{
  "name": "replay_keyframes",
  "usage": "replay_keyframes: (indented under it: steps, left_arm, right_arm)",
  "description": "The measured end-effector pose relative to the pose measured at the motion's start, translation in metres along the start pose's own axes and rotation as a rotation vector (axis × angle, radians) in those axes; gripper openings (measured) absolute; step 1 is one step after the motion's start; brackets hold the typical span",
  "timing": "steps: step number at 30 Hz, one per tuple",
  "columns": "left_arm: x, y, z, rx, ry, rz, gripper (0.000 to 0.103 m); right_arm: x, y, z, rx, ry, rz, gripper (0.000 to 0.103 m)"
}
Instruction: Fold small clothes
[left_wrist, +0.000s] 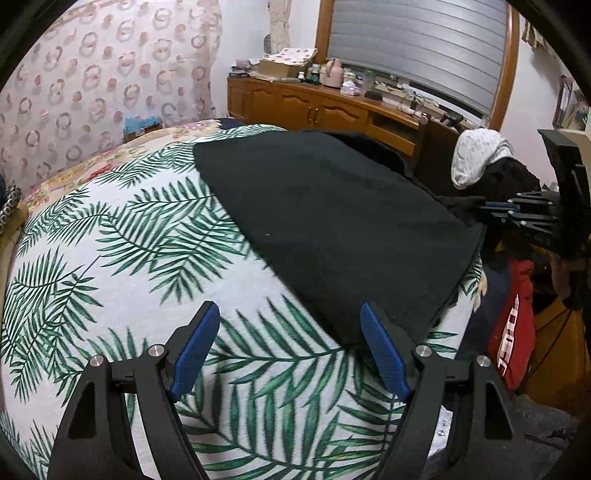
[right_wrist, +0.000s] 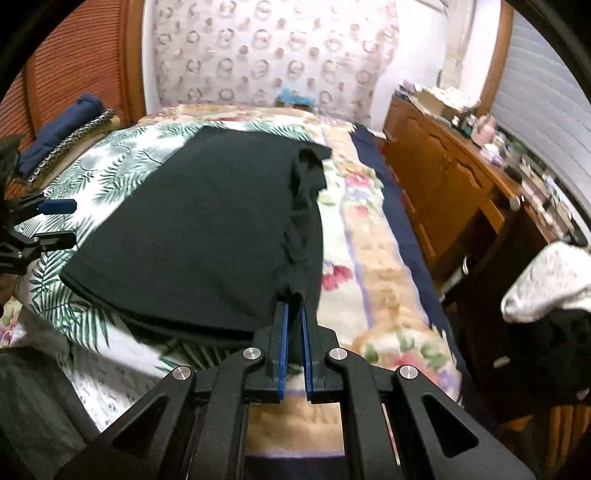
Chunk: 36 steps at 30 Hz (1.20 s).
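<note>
Bedroom setup: a bed with a white palm-leaf print sheet (left_wrist: 129, 258) fills the frame, wooden sideboard (left_wrist: 314, 107) cluttered at upper right under a grey roller shutter (left_wrist: 417, 44). The dark green folded fabric garment (right_wrist: 207, 229) lies flat mid-frame on the sheet. The right gripper (right_wrist: 293, 314) is pinched on its near right corner, where the edge bunches up, while the left gripper (left_wrist: 288, 325) is spread wide, holding nothing.

Palm-leaf sheet (left_wrist: 147, 258) over floral blanket (right_wrist: 369, 258); cluttered wooden cabinet (left_wrist: 314, 107); red bag (left_wrist: 513, 332).

Left gripper (left_wrist: 288, 314), right gripper (right_wrist: 293, 306) — black frames, blue ribbed pads (silver screws)
</note>
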<state>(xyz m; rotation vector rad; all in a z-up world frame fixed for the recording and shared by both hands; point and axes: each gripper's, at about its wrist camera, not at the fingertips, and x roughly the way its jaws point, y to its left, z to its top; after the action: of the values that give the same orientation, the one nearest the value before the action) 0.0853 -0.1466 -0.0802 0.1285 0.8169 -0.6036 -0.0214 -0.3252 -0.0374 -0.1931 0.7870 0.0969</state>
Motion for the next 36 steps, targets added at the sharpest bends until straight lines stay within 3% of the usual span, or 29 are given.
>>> replay_keyframes:
  steps: [2, 10, 12, 16, 19, 22, 24, 25, 28, 36]
  left_arm:
    - [0.002, -0.004, 0.001, 0.003, 0.001, -0.001, 0.079]
    - [0.005, -0.012, -0.002, -0.002, 0.014, -0.014, 0.079]
    - [0.006, -0.014, -0.003, -0.005, 0.025, -0.042, 0.072]
    - [0.005, -0.02, -0.008, -0.016, 0.052, -0.092, 0.049]
    - [0.008, -0.026, -0.013, -0.016, 0.074, -0.12, 0.044]
    - [0.007, -0.033, -0.015, -0.009, 0.07, -0.119, 0.044]
    - [0.006, -0.036, -0.015, -0.01, 0.069, -0.131, 0.038]
    - [0.007, -0.037, -0.015, -0.006, 0.069, -0.136, 0.025]
    - [0.006, -0.037, -0.012, -0.014, 0.054, -0.145, 0.011]
    - [-0.014, -0.033, 0.023, -0.037, -0.034, -0.185, 0.009]
  right_arm:
    - [0.006, 0.004, 0.006, 0.028, -0.007, 0.005, 0.007]
    - [0.014, 0.004, 0.0, 0.097, -0.07, 0.026, 0.026]
    - [0.018, 0.006, -0.004, 0.098, -0.072, 0.027, 0.026]
    - [0.022, 0.008, -0.007, 0.099, -0.08, 0.032, 0.026]
    - [0.02, 0.011, -0.005, 0.093, -0.097, 0.036, 0.027]
    - [0.017, 0.01, -0.004, 0.087, -0.12, 0.053, 0.04]
    - [0.016, 0.01, -0.004, 0.093, -0.132, 0.075, 0.048]
    - [0.015, 0.011, -0.003, 0.094, -0.137, 0.087, 0.05]
    - [0.014, 0.019, -0.006, 0.078, -0.145, 0.106, 0.052]
    - [0.007, 0.041, -0.008, -0.001, -0.154, 0.193, 0.053]
